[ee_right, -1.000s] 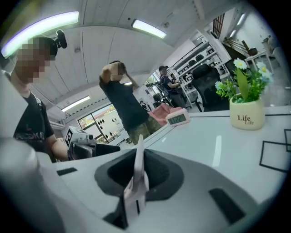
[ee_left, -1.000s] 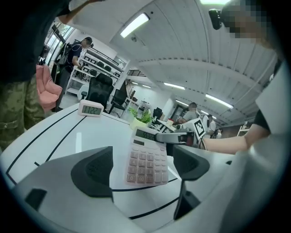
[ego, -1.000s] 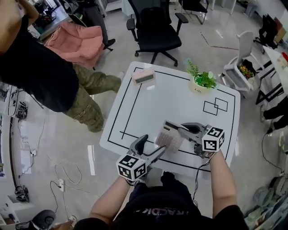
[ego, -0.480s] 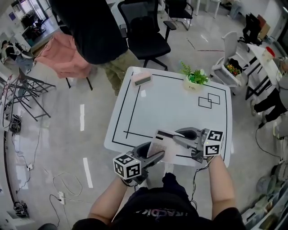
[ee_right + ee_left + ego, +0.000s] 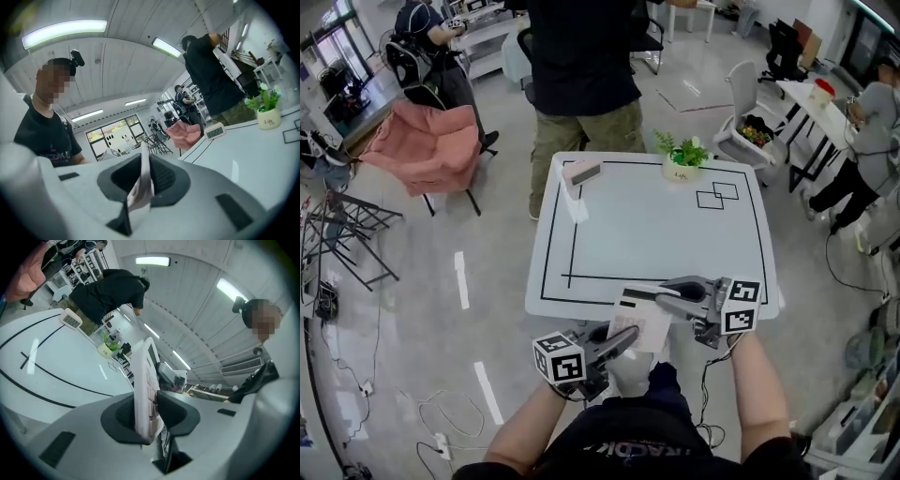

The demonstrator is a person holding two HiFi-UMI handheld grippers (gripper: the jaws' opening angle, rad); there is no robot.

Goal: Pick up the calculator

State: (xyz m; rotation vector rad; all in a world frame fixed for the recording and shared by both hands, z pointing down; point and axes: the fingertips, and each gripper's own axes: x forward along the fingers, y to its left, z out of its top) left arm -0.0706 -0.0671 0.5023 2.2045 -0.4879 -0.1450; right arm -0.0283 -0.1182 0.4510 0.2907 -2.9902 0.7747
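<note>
standing person (image 5: pixel 581 66): head cut off at top edge | calculator (image 5: pixel 639 321): key labels too small to read

wear: black short-sleeved T-shirt (image 5: pixel 619 442), pink lettering at 6 o'clock | left gripper (image 5: pixel 628 336): pale grey shell, dark pads, black-and-white marker cube (image 5: pixel 558 360) at 7 o'clock | right gripper (image 5: pixel 664 298): same build, cube at 4 o'clock, thin black cable (image 5: pixel 707 373)

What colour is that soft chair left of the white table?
The soft chair is salmon pink; the head view shows it best.
</note>
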